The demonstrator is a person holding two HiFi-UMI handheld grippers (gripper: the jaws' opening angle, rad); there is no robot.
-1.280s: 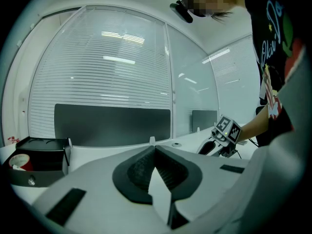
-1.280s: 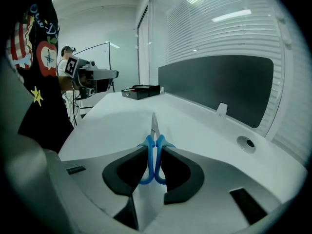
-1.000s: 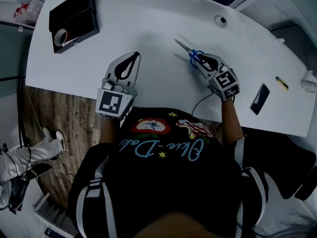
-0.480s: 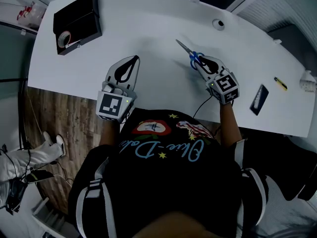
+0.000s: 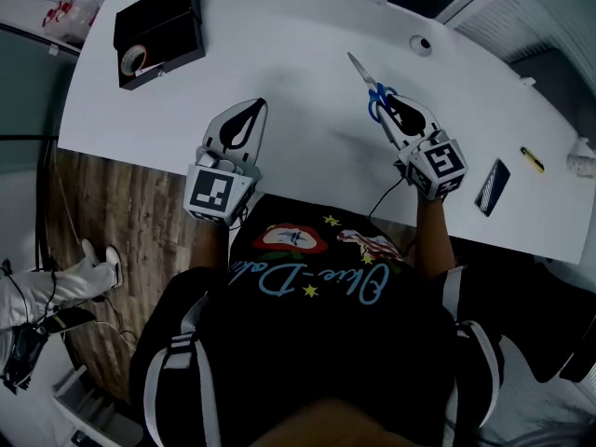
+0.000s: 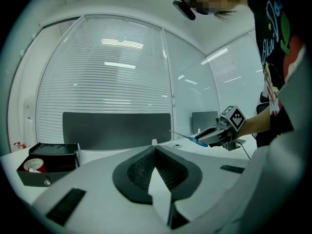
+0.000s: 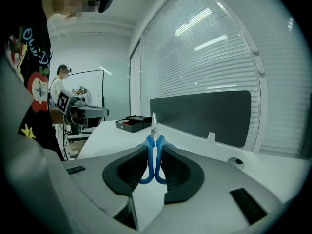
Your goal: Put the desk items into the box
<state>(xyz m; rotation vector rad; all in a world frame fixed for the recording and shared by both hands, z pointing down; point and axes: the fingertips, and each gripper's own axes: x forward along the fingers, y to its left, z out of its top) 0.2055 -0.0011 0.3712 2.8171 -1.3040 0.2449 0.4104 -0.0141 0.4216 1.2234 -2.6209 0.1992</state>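
Fingers [image 7: 180, 172] of the right gripper [image 5: 391, 112] pinched the loops of the blue-handled steel scissors [image 5: 365, 74], held clear of the white desk [image 5: 279, 54] right of the frame's centre, blades pointing to the upper left. At centre the left gripper [image 5: 248, 117] hovered, its fingers closed tip to tip on nothing. An open black box [image 5: 158, 26] holding a tape roll [image 5: 135, 60] sat at the upper left.

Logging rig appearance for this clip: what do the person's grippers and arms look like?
Both the left gripper and right gripper are pale grey shells with black ribbed pads tapering to a point. Each carries a cube with black-and-white square markers. A thin dark cable trails from the right one. The person wears a black printed T-shirt.
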